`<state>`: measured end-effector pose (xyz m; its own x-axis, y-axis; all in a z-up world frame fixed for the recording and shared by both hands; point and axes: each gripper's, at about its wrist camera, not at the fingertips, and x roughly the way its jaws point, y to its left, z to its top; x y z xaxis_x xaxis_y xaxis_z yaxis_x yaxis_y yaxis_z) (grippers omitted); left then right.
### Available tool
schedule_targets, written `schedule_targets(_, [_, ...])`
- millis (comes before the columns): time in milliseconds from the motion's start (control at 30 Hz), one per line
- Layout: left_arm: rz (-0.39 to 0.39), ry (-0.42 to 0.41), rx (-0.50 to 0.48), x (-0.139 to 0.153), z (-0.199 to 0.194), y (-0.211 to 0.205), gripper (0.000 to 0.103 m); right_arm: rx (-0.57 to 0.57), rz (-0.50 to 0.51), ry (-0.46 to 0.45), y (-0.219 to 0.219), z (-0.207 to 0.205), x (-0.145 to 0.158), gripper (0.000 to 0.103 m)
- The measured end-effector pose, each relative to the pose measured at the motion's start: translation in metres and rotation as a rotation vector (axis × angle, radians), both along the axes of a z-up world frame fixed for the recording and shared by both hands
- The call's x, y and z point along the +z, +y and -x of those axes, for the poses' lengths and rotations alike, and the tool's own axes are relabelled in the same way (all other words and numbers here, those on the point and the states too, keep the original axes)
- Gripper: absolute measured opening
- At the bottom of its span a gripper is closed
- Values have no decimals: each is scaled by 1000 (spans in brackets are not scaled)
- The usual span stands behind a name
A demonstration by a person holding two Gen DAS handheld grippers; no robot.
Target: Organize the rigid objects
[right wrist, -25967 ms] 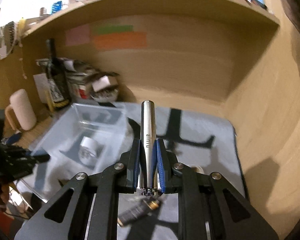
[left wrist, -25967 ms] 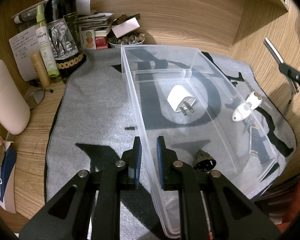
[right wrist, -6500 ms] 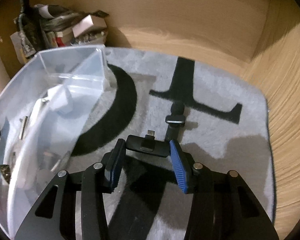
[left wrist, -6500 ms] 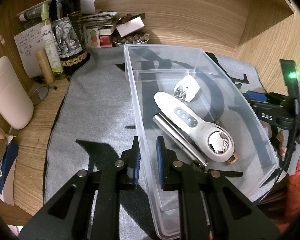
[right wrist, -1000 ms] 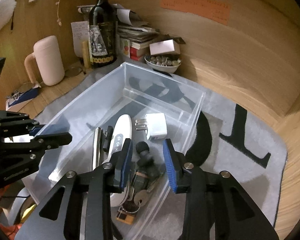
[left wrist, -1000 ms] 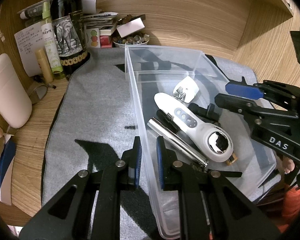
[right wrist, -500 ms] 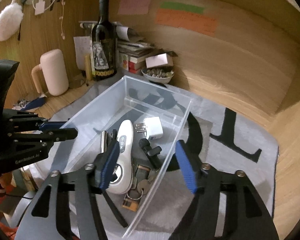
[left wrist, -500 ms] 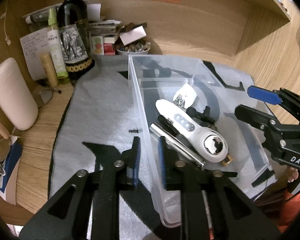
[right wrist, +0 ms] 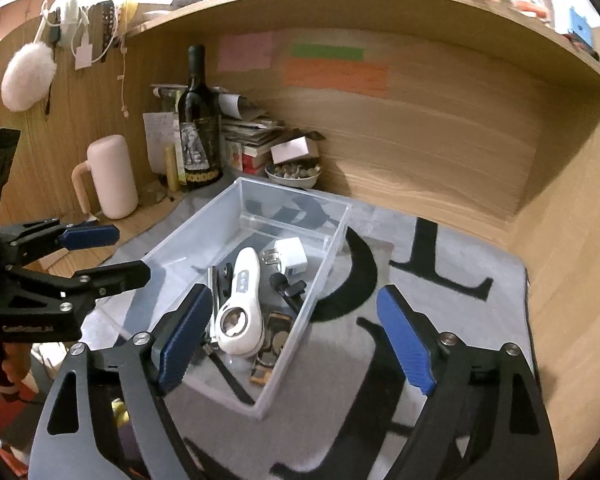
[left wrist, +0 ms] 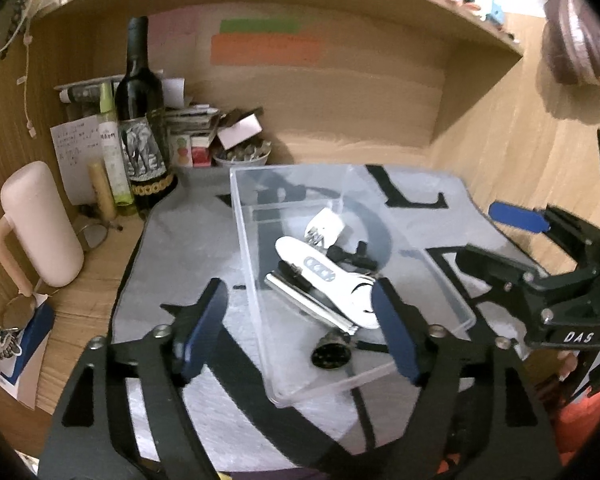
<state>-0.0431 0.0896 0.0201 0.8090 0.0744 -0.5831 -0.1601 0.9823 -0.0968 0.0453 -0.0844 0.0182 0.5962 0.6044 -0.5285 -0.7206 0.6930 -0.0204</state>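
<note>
A clear plastic bin (left wrist: 244, 240) (right wrist: 332, 240) stands on the grey mat. In it lie a white handheld device (left wrist: 324, 276) (right wrist: 240, 300), a white charger plug (left wrist: 326, 226) (right wrist: 292, 256), a metal tube (left wrist: 300, 300), a black clip mount (left wrist: 352, 256) (right wrist: 288, 288) and a round black part (left wrist: 331, 354). My left gripper (left wrist: 297, 286) hangs back from the bin's near left corner, jaws opening, nothing between them. My right gripper (right wrist: 294, 294) hovers over the bin's near right side, jaws also opening and empty. Each gripper shows at the edge of the other's view.
A wine bottle (left wrist: 140, 120), a pale pink mug (left wrist: 40, 224), a bowl of pebbles (left wrist: 242, 156) and stacked papers crowd the back left corner. Keys and a blue card (left wrist: 20, 332) lie at the left. Wooden walls close the alcove, with a shelf overhead.
The left jaws, shut on the bin's left wall a second ago, have let go and spread wide. The right jaws have widened too. Both grippers have pulled back and up from the bin.
</note>
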Motion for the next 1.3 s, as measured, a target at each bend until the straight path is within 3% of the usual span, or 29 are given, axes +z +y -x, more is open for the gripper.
schedule_targets(233, [-11, -78, -9, -1, 18, -11, 93, -21, -24, 14, -9, 17, -12, 85])
schedule_targets(1300, [11, -81, -5, -15, 18, -4, 94, -15, -35, 67, 3, 19, -26, 86])
